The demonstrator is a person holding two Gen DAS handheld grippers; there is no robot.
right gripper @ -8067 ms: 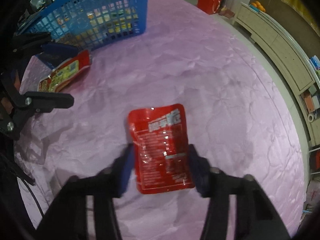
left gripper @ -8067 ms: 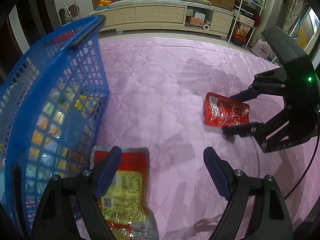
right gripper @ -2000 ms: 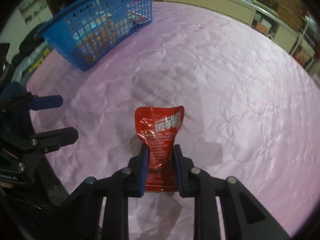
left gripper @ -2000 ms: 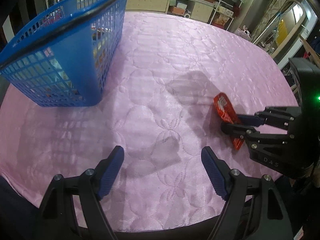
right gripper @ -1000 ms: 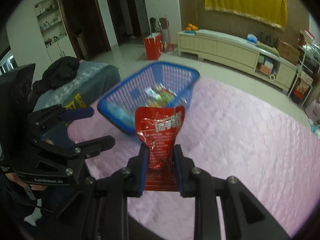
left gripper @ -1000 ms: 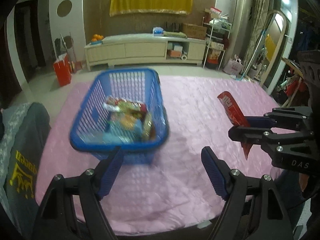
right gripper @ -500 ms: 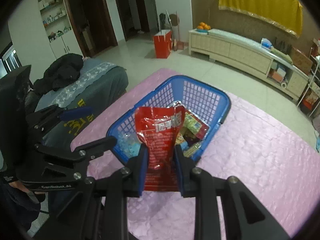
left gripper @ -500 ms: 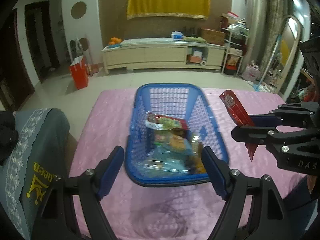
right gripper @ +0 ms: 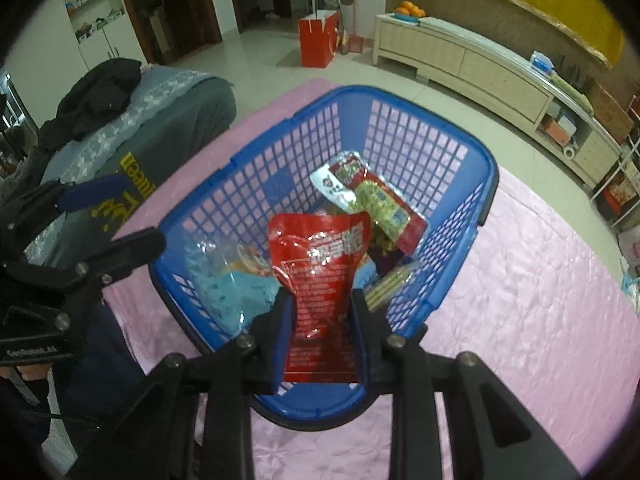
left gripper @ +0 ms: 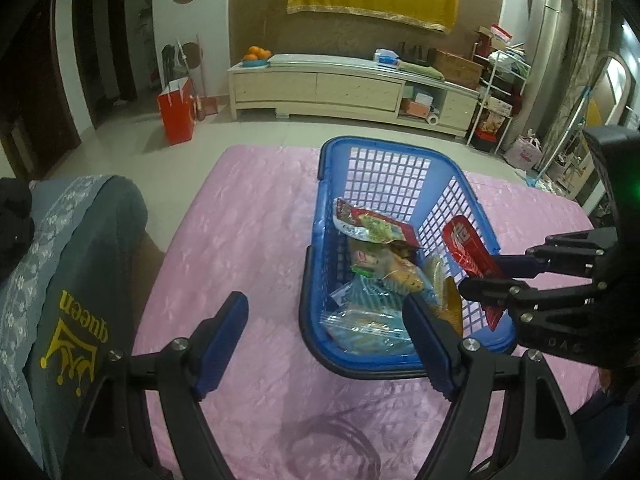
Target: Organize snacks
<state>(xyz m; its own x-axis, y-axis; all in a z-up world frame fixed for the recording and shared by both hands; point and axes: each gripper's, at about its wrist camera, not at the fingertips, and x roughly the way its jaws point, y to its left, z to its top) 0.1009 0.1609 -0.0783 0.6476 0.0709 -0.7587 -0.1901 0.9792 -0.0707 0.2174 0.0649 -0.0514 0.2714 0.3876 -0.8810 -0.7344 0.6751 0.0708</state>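
A blue mesh basket (left gripper: 360, 366) (right gripper: 491, 178) stands on the pink quilted surface and holds several snack packets (left gripper: 378, 232) (right gripper: 386, 206). My right gripper (right gripper: 320, 304) (left gripper: 482, 276) hangs over the basket's near end, and its jaws are opening. A red snack packet (right gripper: 320, 256) (left gripper: 466, 246) stands upright between them, its edges still touching both pads. My left gripper (left gripper: 324, 304) is open and empty. It points at the basket's near left corner from just in front of it.
The pink quilted surface (left gripper: 240, 220) runs left and right of the basket. A grey cushion with yellow lettering (left gripper: 60, 280) lies at the left edge. On the floor beyond are a red bag (left gripper: 176, 110) and a long low cabinet (left gripper: 340, 88).
Both grippers have closed in on the basket, which now fills both views. The right gripper has carried the red packet down over it, and its jaws stand a little wider.
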